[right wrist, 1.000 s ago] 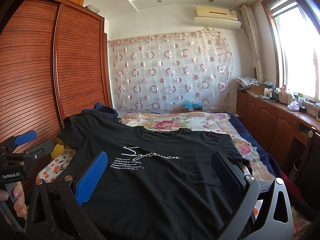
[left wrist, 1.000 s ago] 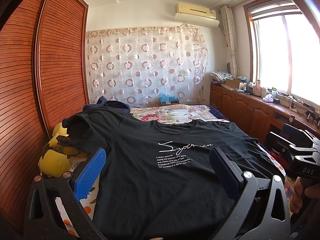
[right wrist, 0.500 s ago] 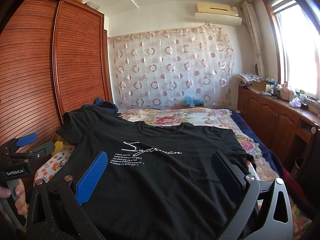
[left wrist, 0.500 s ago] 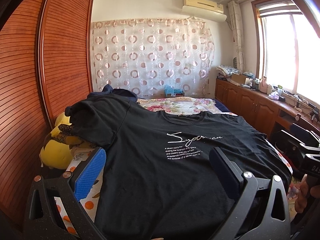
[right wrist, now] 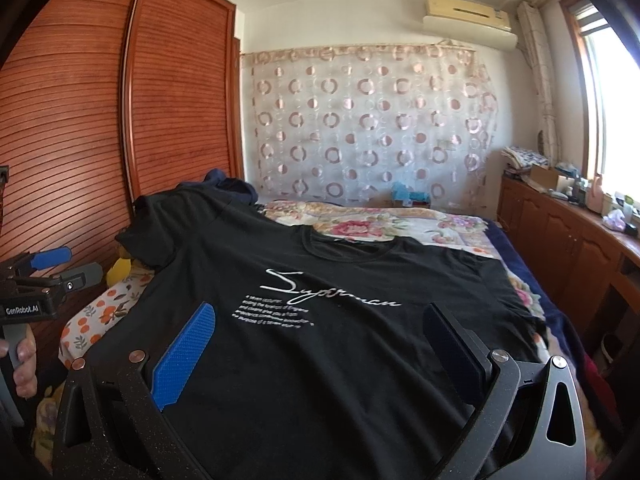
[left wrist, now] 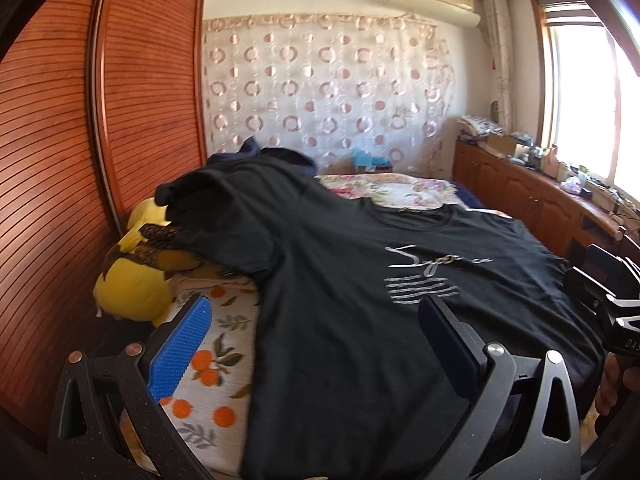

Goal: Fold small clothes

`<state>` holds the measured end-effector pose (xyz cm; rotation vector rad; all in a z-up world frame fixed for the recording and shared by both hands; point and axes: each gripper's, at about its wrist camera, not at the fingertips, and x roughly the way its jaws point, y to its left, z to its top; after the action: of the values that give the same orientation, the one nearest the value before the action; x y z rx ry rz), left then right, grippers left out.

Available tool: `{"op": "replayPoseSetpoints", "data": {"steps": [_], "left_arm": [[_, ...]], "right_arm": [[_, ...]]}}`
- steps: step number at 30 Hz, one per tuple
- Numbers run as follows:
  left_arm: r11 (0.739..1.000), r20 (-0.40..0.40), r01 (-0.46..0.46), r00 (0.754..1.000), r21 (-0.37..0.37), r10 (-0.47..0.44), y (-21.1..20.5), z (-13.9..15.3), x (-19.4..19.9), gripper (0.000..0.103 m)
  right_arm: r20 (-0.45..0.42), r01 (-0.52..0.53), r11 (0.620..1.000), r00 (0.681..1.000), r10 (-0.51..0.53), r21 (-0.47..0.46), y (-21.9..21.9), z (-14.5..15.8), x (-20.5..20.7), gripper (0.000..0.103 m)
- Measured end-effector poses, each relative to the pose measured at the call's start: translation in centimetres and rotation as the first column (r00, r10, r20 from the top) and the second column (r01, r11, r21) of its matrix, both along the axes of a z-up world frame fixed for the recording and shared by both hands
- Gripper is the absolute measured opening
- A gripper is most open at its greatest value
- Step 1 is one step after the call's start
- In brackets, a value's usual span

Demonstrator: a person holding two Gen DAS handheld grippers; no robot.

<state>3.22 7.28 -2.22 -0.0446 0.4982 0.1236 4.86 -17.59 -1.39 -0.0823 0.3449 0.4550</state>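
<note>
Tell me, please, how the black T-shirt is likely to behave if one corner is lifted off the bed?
The black T-shirt would probably sag limply, since it already drapes over the yellow plush toy. It looks thin and light, so it may slide across the bedsheet.

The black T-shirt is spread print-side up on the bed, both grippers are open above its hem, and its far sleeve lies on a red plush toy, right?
Not quite: the plush toy under the far sleeve is yellow, not red, as the left wrist view shows. The rest holds: the black T-shirt lies print-side up on the bed, with the left gripper and right gripper both open above its hem.
</note>
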Motion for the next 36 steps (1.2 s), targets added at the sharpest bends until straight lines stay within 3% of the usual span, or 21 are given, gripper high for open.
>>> {"op": "replayPoseSetpoints", "data": {"steps": [6, 14, 28, 33, 36], "left_arm": [[0.999, -0.028, -0.039, 0.999, 0.003, 0.039, 3.4, -1.0, 1.1, 0.103], [0.996, -0.041, -0.068, 0.997, -0.050, 0.066, 9.1, -1.1, 3.4, 0.102], [0.973, -0.113, -0.071, 0.992, -0.220, 0.047, 15.1, -2.2, 9.3, 0.054], [0.967, -0.155, -0.086, 0.987, -0.241, 0.049, 15.2, -3.5, 10.6, 0.051], [0.966, -0.141, -0.074, 0.989, -0.248, 0.040, 14.8, -3.4, 10.4, 0.039]], "right_arm": [[-0.037, -0.080, 0.997, 0.996, 0.079, -0.023, 1.0, -0.6, 1.7, 0.103], [-0.128, -0.172, 0.983, 0.978, 0.164, -0.058, 1.1, -1.2, 4.5, 0.103], [-0.199, -0.255, 0.966, 0.950, 0.240, -0.049, -1.6, 1.3, 7.1, 0.103], [-0.197, -0.255, 0.964, 0.951, 0.238, -0.070, -2.0, 1.3, 7.1, 0.103], [-0.196, -0.252, 0.965, 0.952, 0.234, -0.075, -1.9, 1.3, 7.2, 0.103]]}}
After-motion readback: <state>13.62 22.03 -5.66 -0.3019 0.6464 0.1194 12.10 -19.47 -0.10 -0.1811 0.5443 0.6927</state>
